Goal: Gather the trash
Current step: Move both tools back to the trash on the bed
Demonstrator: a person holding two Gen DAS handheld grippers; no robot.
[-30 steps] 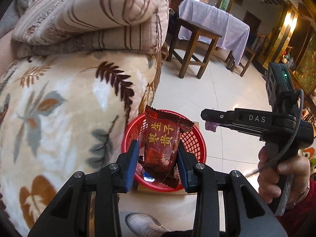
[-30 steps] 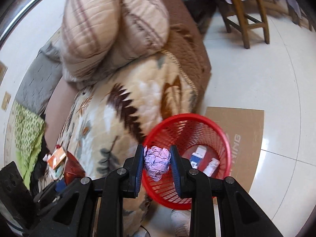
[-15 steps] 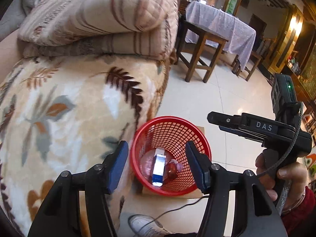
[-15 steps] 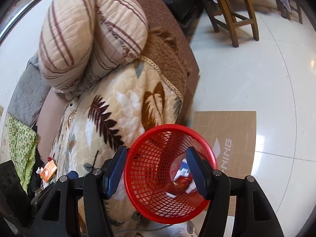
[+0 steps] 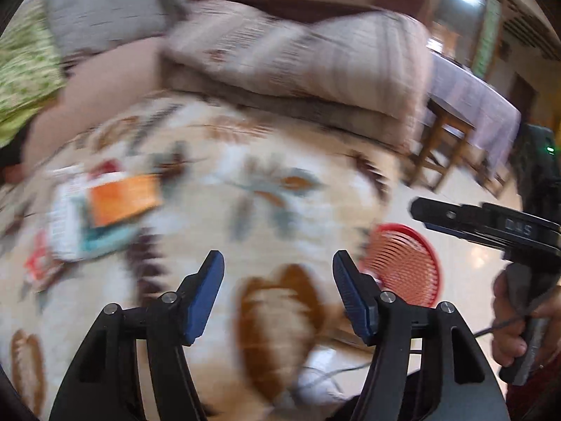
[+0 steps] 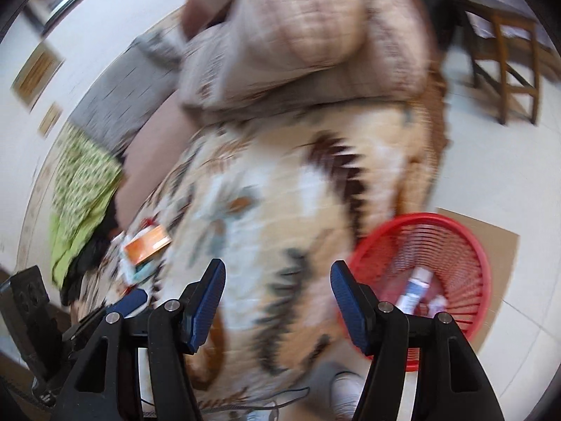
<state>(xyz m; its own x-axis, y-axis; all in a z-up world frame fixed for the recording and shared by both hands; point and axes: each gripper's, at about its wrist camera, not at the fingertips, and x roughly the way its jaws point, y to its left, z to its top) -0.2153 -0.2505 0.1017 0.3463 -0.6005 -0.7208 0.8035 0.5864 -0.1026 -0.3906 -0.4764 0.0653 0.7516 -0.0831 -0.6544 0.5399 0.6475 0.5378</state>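
Observation:
Both views are blurred by motion. My left gripper (image 5: 278,266) hangs over the leaf-patterned blanket (image 5: 245,210), its jaws still opening, with nothing between them. My right gripper (image 6: 277,275) is open and empty above the same blanket (image 6: 280,217). The red mesh basket (image 5: 403,266) stands on the floor to the right; in the right wrist view the basket (image 6: 452,231) holds a white and blue packet (image 6: 415,287). An orange wrapper (image 5: 122,198) lies among other litter on the blanket at the left, also visible as an orange wrapper (image 6: 147,244) in the right wrist view.
Folded striped quilts (image 5: 315,59) are piled at the back of the bed. A green cloth (image 6: 80,189) lies at the far left. Cardboard (image 6: 498,245) lies under the basket on the tiled floor. A wooden table with a lilac cloth (image 5: 470,105) stands behind. A hand (image 5: 519,326) grips the right gripper's handle.
Both grippers let go of their trash over the basket: the red snack wrapper and the crumpled lilac paper. Both then swung left and up, away from the basket and over the blanket.

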